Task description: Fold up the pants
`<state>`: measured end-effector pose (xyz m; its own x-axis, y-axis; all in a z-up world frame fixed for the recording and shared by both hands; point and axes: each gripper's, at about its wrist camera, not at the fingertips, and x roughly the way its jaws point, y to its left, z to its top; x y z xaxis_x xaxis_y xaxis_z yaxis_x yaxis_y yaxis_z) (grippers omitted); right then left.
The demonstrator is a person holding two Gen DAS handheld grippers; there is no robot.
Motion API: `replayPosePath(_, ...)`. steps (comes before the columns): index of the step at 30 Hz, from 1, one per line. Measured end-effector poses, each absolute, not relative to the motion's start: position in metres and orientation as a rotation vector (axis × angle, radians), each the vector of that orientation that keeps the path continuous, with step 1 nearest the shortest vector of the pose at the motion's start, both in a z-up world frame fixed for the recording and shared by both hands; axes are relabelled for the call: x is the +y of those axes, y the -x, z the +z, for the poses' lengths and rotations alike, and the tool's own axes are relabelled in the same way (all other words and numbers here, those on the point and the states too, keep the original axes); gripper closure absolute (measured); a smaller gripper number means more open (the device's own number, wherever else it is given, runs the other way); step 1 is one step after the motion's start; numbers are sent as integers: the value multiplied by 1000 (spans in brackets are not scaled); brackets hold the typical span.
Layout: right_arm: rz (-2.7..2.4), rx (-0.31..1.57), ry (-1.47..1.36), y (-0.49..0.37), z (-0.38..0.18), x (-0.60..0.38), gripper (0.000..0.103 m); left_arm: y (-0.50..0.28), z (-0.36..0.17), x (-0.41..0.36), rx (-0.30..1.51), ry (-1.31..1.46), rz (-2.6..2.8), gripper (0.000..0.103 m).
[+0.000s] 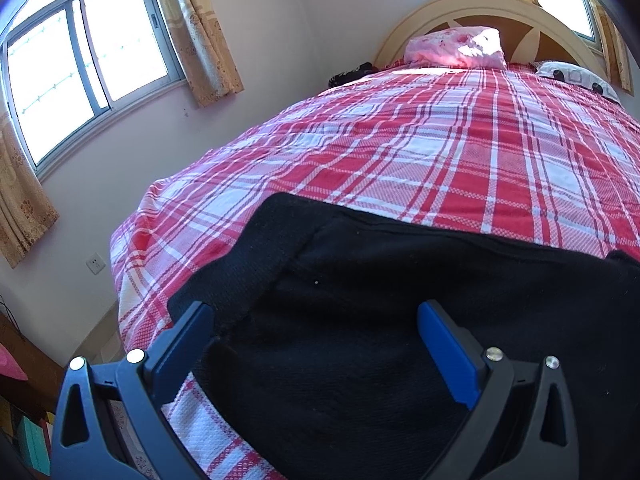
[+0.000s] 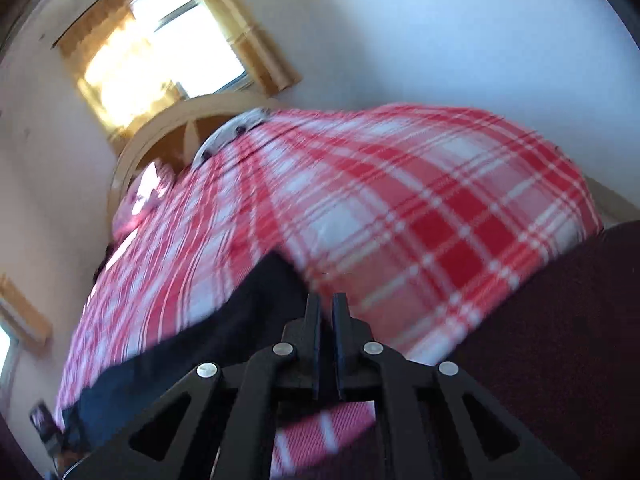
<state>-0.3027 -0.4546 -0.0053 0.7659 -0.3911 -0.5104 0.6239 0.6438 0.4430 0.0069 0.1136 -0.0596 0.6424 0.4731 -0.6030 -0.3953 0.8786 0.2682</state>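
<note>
On the near end of the bed, seen from the left wrist, the black pants (image 1: 380, 304) lie flat over the red plaid bedspread (image 1: 400, 152), a seam or hem running diagonally across them; the left tongs (image 1: 316, 344) hang spread wide above the cloth, touching nothing that I can make out, placed, I judge, to come down on an edge for the next fold; beyond lie a pink pillow (image 1: 456, 48) and a patterned pillow (image 1: 576, 76) against the headboard (image 1: 460, 4), well apart from the work; curtained windows (image 1: 88, 60) stand to the left; nothing blocks the cloth.

From the right wrist the picture is smeared; the right tongs (image 2: 326, 308) are pressed nearly together, and whether any cloth sits between the tips I cannot tell; the pants stretch away to their left across the bedspread; a dark maroon surface (image 2: 560, 340) crowds the right edge and could hinder a sweep that way.
</note>
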Motion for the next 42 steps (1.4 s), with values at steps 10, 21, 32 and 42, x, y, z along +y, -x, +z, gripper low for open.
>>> replayPosePath(10,-682,700,-581,258,-48,-437,97,-9,-53,131,766,-48,401,0)
replayPosePath(21,-632,539,-294,200,18,-331,96,17,-7,89,601,-174,240,0)
replayPosePath(32,-237,641,-190,87,-40,-210,96,10,-56,69,779,-117,-57,0)
replayPosePath(42,-272,578,-212,145,-39,-184,96,13,-50,80,800,-50,-113,0)
